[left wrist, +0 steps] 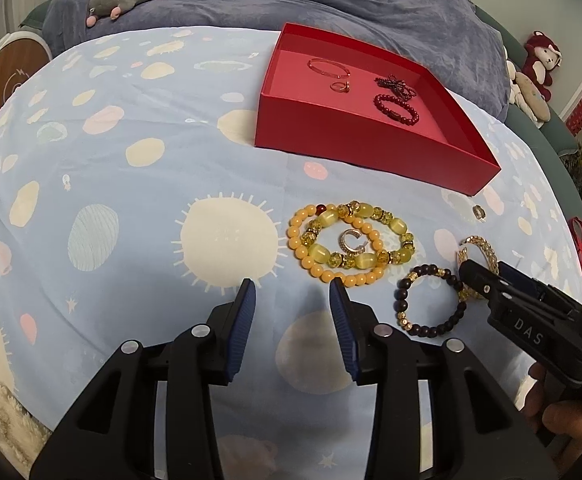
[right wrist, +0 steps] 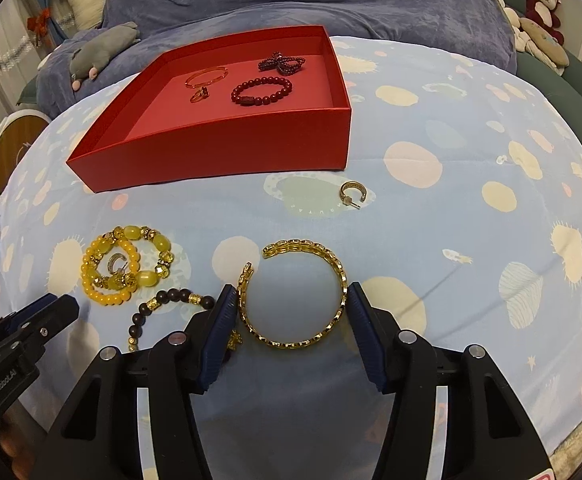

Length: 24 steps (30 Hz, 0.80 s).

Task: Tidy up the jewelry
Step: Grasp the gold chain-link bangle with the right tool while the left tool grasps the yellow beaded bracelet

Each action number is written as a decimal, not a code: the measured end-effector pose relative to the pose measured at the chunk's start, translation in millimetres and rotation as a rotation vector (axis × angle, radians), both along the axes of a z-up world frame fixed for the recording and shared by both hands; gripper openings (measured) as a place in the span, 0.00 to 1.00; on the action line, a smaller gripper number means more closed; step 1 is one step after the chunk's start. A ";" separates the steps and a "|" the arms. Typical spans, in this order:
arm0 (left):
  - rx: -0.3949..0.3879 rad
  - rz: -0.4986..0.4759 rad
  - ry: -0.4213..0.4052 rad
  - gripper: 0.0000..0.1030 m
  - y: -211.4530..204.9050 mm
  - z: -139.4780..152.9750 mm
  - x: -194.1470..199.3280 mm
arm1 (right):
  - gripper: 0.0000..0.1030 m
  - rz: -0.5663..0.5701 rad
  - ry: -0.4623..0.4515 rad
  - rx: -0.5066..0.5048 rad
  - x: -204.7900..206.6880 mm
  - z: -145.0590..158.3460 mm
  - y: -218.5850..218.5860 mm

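Right gripper (right wrist: 293, 300): nearest in the right wrist view, its blue pads straddle the gold bangle; the left pad touches its left edge, the right pad sits at its right edge, and a firm clamp cannot be told.
Gold bangle (right wrist: 295, 300): an open cuff lying flat on the bedsheet (right wrist: 431, 240).
Left gripper (left wrist: 293, 296): released, nothing between its fingers, above bare sheet just near of the yellow bracelets.
Dark bead bracelet (left wrist: 431, 300): on the sheet just left of the bangle, touching it.
Yellow bracelets (left wrist: 351, 240): two overlapping loops, left of the dark one, a silver ear hoop (left wrist: 351, 242) inside them.
Gold ear hoop (right wrist: 353, 194): alone on the sheet, beyond the bangle.
Red box (right wrist: 219, 148): farthest, open, holding a clear bangle (right wrist: 207, 76), a ring (right wrist: 199, 95), a dark red bead bracelet (right wrist: 261, 90) and a twisted dark strand (right wrist: 281, 62).
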<state>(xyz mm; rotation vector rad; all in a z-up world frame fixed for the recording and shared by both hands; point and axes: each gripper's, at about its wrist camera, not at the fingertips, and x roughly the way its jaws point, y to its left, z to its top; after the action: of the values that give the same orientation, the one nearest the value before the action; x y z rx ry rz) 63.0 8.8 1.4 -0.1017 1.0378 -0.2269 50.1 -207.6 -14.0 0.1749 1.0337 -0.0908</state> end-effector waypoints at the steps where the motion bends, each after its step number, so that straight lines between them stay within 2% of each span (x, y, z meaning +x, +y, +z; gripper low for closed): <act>1: 0.001 -0.002 -0.003 0.36 -1.4 0.9 1.8 | 0.52 -0.004 -0.002 0.009 -3.4 1.6 -0.6; 12: -0.003 -0.066 -0.041 0.35 -30.3 3.3 35.2 | 0.53 -0.029 -0.027 0.089 -17.3 19.1 -8.3; 19: 0.039 -0.154 -0.065 0.34 -49.2 -2.1 53.4 | 0.53 -0.025 -0.024 0.115 -12.6 18.5 -8.3; 22: 0.037 -0.183 -0.049 0.28 -51.6 -6.1 57.0 | 0.53 -0.023 -0.023 0.121 -10.6 18.1 -7.8; 24: 0.024 -0.204 -0.045 0.19 -51.5 -7.3 55.3 | 0.53 -0.021 -0.023 0.123 -10.1 17.9 -7.0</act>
<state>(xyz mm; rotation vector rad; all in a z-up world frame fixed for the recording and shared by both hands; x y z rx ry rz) 118.3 -42.7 -5.9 0.0314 1.0063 -0.3996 40.0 -214.5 3.9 0.2983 1.0149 -0.0436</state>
